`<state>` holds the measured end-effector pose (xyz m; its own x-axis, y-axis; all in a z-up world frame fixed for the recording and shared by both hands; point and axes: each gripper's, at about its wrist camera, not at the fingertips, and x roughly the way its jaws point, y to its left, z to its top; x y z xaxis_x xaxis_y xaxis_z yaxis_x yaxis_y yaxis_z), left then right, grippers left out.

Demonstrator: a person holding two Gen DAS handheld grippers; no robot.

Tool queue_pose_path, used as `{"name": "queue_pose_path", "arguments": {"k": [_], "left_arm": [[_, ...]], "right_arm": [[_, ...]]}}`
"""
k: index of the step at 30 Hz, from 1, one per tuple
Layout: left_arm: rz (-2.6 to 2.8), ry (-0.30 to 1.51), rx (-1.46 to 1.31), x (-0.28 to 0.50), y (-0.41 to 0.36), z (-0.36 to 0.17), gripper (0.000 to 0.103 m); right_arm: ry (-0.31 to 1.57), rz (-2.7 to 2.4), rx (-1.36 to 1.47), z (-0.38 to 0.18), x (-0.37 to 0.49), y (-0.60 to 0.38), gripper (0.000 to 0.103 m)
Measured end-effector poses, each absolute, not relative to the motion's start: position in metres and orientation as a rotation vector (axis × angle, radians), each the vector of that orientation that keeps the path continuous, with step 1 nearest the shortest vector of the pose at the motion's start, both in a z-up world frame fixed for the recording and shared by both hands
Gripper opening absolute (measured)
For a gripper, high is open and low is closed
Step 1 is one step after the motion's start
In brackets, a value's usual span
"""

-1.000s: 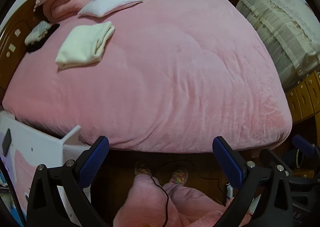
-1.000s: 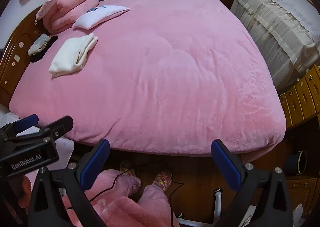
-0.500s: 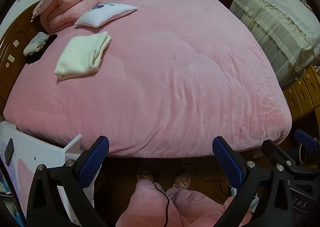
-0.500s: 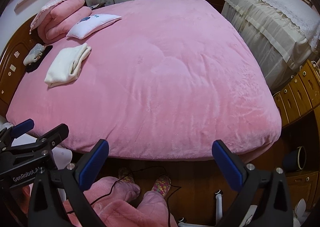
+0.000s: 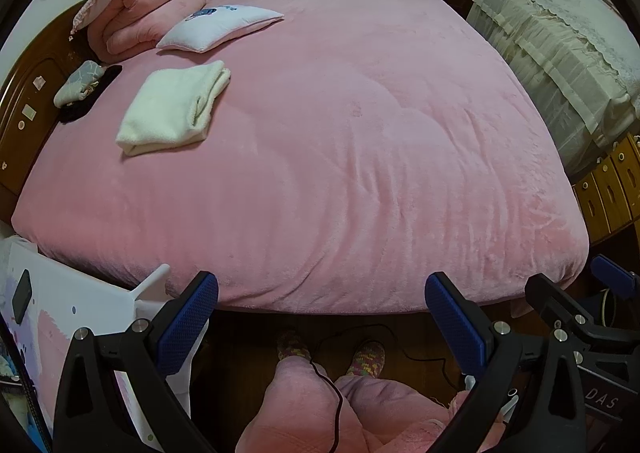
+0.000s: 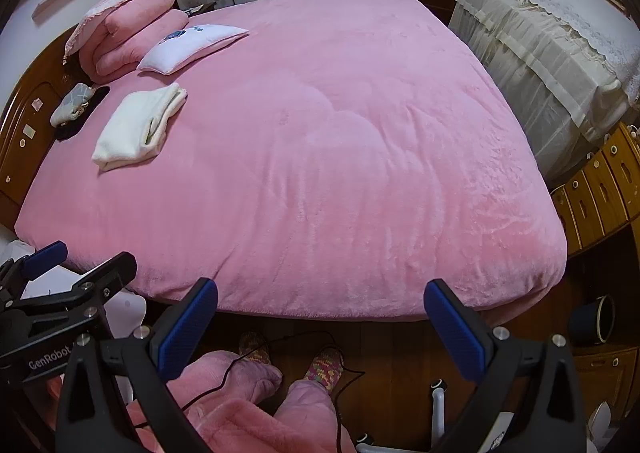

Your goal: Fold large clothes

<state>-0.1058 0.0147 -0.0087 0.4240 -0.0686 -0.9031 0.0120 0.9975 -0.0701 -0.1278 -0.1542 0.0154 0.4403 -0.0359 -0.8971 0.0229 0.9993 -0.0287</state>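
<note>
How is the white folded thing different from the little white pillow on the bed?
The cream folded garment is plain, flat and layered; the white pillow is puffy with a blue picture on it. The garment lies nearer the bed's front edge, the pillow nearer the stacked pink bedding. Both rest on the pink blanket.

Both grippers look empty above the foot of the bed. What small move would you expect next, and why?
Probably a lowering toward the near edge of the pink bed cover or a retreat. The left gripper and right gripper are open and hold nothing, and the cream garment already lies folded near the headboard, with no unfolded clothing in sight.
</note>
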Motion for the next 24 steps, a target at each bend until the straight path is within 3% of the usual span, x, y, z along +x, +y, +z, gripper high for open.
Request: {"name": "queue_pose_path", "arguments": {"k": [24], "left_arm": [[-0.064, 1.13, -0.054, -0.0994, 0.0146, -0.0054, 0.102]], "right_arm": [[1.099, -0.055, -0.011, 0.0171, -0.1271, -0.156, 0.103]]}}
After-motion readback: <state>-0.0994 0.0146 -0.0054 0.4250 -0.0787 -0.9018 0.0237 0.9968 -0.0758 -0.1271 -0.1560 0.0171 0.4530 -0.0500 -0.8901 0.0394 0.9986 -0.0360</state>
